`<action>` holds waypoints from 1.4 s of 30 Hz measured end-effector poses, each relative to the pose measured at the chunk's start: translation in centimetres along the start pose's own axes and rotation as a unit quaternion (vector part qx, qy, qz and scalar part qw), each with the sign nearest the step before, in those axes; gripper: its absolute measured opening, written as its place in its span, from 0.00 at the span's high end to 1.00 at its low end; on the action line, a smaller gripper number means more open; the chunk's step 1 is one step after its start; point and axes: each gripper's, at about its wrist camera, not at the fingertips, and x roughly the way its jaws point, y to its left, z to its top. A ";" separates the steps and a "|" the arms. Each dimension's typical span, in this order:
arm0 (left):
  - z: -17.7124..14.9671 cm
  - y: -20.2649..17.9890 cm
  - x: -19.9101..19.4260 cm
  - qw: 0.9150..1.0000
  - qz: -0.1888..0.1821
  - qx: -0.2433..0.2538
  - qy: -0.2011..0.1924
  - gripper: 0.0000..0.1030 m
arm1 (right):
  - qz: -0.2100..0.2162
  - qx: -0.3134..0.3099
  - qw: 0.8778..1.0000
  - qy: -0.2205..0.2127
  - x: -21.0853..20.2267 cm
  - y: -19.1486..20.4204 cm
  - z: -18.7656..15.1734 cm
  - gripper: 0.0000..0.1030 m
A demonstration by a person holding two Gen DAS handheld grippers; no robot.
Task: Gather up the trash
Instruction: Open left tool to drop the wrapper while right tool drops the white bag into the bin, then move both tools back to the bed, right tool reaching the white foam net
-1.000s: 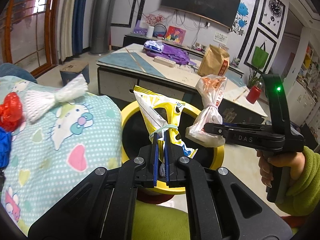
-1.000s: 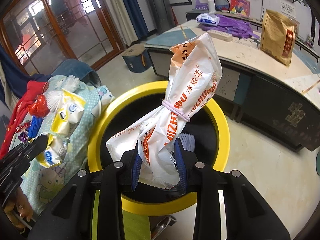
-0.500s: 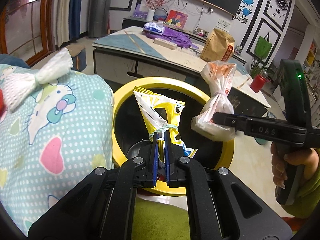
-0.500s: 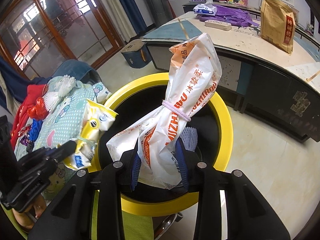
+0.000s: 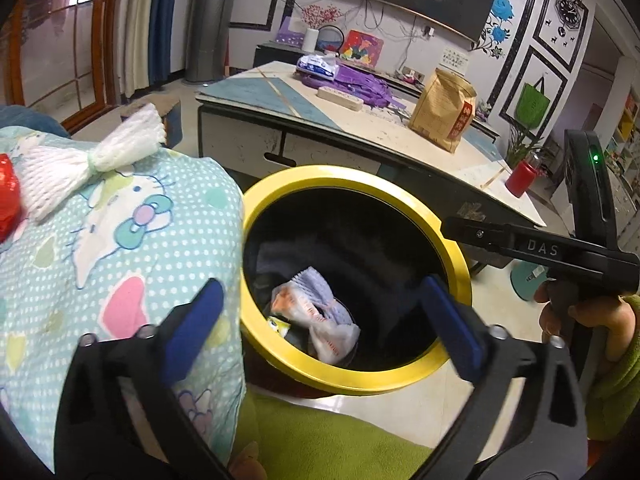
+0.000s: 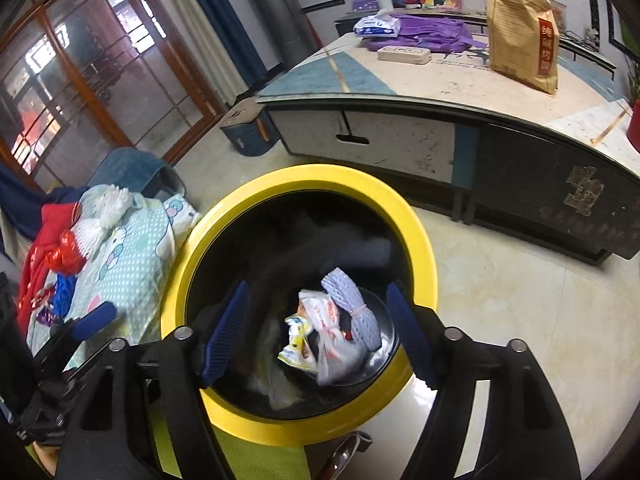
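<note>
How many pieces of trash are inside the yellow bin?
3 that I can see in the yellow bin: a yellow wrapper, an orange-and-white bag in the middle, and a pale blue foam net on the right. More may hide underneath.

We see only the top layer of the trash in the yellow-rimmed bin [image 6: 420, 240]: the yellow wrapper [image 6: 295, 340] lies half under the white-and-orange bag [image 6: 326, 328], and the bin's dark depths beneath them are unreadable. In the left wrist view the bin's near rim hides most of that wrapper. Our left hand-held gripper [image 5: 320, 328] blurs at its blue pads [image 5: 452, 328]. The small red and blue items [image 6: 64, 268] on the patterned bedding [image 5: 100, 240] are too small to identify. The right hand-held gripper [image 6: 320, 332] loses its body past the bottom edge.
</note>
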 end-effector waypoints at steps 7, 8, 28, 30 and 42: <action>-0.1 0.4 -1.9 1.000 0.015 -0.009 -0.020 0.11 | 0.008 -0.004 1.000 -0.018 -0.9 0.6 0.1 0.28; -0.1 0.4 -2.3 1.000 0.018 -0.009 -0.024 0.11 | 0.011 -0.006 1.000 -0.021 -1.1 0.8 0.2 0.28; 0.0 3.2 -8.9 0.991 0.085 -0.024 -0.103 0.11 | 0.049 -0.076 0.993 -0.076 -4.3 7.1 -0.5 0.23; 0.0 3.6 -9.7 0.989 0.095 -0.029 -0.113 0.11 | 0.054 -0.085 0.992 -0.080 -4.5 8.0 -0.6 0.22; -0.3 7.9 -14.3 0.972 0.149 -0.072 -0.167 0.11 | 0.090 -0.152 0.981 -0.077 -4.8 14.3 -1.2 0.20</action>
